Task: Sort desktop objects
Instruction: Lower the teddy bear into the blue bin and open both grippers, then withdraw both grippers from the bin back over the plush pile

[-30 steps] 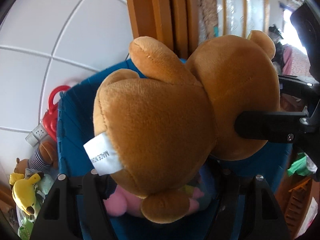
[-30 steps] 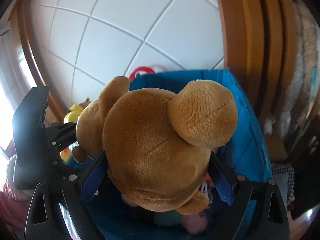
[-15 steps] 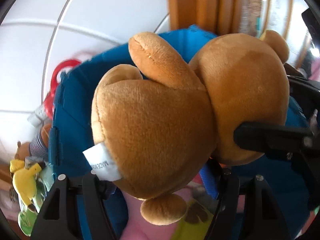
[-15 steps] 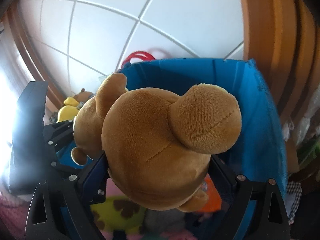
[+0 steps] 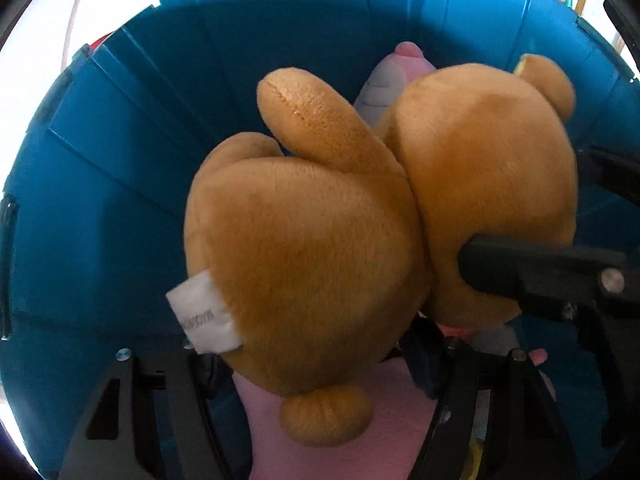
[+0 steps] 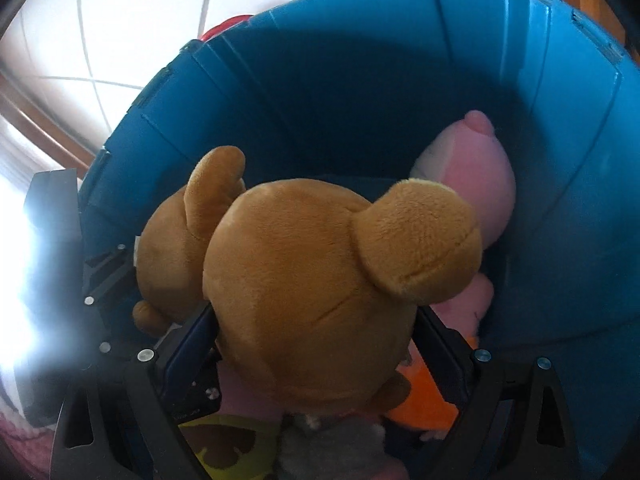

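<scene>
A brown plush teddy bear (image 5: 320,248) fills both views. My left gripper (image 5: 316,356) is shut on its body, near the white label (image 5: 202,320). My right gripper (image 6: 316,328) is shut on its head (image 6: 304,300); one of its black fingers (image 5: 532,268) shows pressing the head in the left wrist view. The bear hangs inside the blue plastic bin (image 5: 120,152), which also shows in the right wrist view (image 6: 320,100), just above the toys in it.
A pink plush toy (image 6: 476,184) leans on the bin's far wall. More soft toys lie at the bin's bottom: pink (image 5: 352,456), orange (image 6: 424,404), yellow-brown (image 6: 232,444). White tiled floor (image 6: 120,20) lies outside the bin.
Both grippers have lowered the bear from above the bin's rim down into the bin. The bin's walls now surround the bear and the floor is mostly out of view.
</scene>
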### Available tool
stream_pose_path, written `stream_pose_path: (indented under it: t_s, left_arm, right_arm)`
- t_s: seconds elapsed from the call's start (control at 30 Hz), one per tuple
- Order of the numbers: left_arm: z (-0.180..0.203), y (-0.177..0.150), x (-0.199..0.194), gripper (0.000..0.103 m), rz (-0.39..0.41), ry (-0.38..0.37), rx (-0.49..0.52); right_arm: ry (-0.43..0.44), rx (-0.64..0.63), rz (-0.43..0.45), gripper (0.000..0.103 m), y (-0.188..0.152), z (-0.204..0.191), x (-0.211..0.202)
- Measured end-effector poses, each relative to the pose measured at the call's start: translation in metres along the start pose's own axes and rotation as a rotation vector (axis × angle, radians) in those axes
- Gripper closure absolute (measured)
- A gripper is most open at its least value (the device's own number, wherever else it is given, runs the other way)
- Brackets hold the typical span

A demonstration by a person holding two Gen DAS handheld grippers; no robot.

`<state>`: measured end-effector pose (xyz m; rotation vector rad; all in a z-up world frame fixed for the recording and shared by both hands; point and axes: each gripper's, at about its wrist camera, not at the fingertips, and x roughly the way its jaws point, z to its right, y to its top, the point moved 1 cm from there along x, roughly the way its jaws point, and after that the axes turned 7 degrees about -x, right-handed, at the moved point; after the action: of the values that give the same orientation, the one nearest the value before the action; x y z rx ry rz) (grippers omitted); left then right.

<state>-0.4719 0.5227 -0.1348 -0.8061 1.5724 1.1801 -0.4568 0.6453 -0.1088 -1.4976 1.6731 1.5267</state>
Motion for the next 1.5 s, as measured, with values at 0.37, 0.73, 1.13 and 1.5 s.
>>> stream_pose_path:
  t_s: [0.37, 0.73, 1.13, 1.5]
  left_arm:
    - [0.009, 0.000, -0.008, 0.026, 0.024, 0.033, 0.016]
    - [-0.002, 0.004, -0.006, 0.026, 0.032, 0.045, -0.003]
    - [-0.007, -0.005, -0.041, 0.020, 0.085, 0.007, -0.068]
    - [-0.017, -0.062, -0.119, 0.020, 0.220, -0.043, -0.115]
  right_arm:
    - [-0.058, 0.005, 0.037, 0.001, 0.009, 0.010, -0.005]
    - [-0.131, -0.009, 0.029, 0.001, 0.017, 0.011, -0.004]
    - [-0.187, 0.002, 0.064, 0.001, 0.015, 0.010, -0.027]
    - [-0.274, -0.029, 0.204, 0.001, -0.008, -0.029, -0.101]
